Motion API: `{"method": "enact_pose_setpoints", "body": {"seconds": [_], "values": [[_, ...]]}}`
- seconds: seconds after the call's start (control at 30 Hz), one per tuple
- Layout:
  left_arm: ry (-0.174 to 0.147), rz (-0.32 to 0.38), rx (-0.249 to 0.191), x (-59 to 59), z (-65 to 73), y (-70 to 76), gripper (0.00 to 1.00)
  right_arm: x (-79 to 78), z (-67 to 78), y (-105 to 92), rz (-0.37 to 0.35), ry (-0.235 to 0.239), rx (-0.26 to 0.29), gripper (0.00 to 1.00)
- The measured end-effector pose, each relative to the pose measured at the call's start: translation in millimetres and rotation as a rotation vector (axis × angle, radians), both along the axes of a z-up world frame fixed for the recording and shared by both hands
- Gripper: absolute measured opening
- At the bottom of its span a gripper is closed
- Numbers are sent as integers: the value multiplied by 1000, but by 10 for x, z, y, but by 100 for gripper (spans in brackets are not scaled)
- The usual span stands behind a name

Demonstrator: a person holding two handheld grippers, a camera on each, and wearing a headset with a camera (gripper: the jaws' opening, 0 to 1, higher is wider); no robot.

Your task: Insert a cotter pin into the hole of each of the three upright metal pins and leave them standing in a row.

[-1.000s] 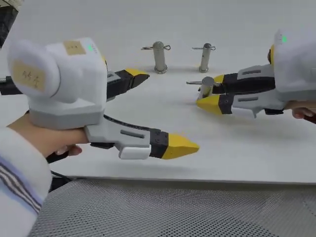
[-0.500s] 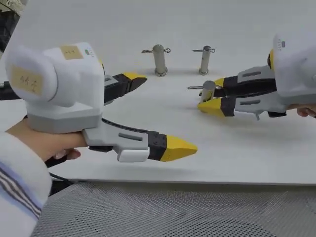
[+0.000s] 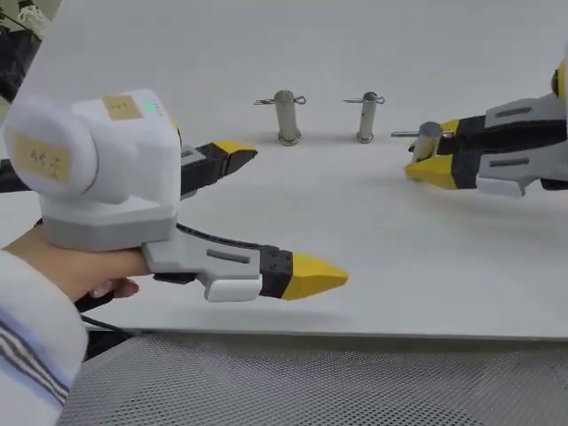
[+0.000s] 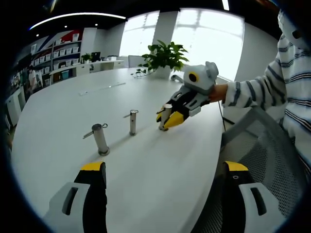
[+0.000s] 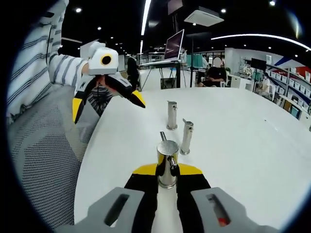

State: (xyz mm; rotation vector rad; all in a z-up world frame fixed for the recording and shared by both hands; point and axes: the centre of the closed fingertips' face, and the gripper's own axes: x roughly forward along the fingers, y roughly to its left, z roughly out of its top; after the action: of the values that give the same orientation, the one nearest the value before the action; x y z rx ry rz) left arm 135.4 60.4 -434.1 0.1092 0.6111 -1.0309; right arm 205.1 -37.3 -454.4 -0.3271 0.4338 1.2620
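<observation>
The left gripper (image 4: 164, 170) holds its two yellow-tipped fingers (image 4: 92, 167) wide apart, low over the white counter (image 4: 58, 111). Ahead of them the near pin (image 4: 100, 139) and the middle pin (image 4: 132, 122) stand upright in a line, each with a cotter pin across its top. Just beyond, the right gripper (image 4: 167, 115), coming from a striped sleeve (image 4: 272, 87), has its fingers closed on the third pin (image 4: 163, 124).

White table (image 4: 58, 116), potted plant (image 4: 164, 56) (bright windows (image 4: 209, 39) behind), mesh chair (image 3: 266, 382).
</observation>
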Motion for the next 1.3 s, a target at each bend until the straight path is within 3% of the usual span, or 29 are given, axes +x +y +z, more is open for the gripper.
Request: {"method": "enact_pose_setpoints", "body": {"seconds": [0.2,0.4,0.9,1.27,1.3], "values": [[3,1,8,-16,-3,17,99,210,35,-136,-34,-23,-2,8],[12,30,-15,-13,17,37,99,351,-79,-232,-44,-6,-21,8],[27,36,15,-49,-32,49,98,457,-203,-269,-38,-14,1,8],[30,49,29,-58,-46,73,98,489,-165,-289,-53,-28,31,10],[30,49,30,-59,-47,72,98,486,-103,-272,-56,-26,63,12]]}}
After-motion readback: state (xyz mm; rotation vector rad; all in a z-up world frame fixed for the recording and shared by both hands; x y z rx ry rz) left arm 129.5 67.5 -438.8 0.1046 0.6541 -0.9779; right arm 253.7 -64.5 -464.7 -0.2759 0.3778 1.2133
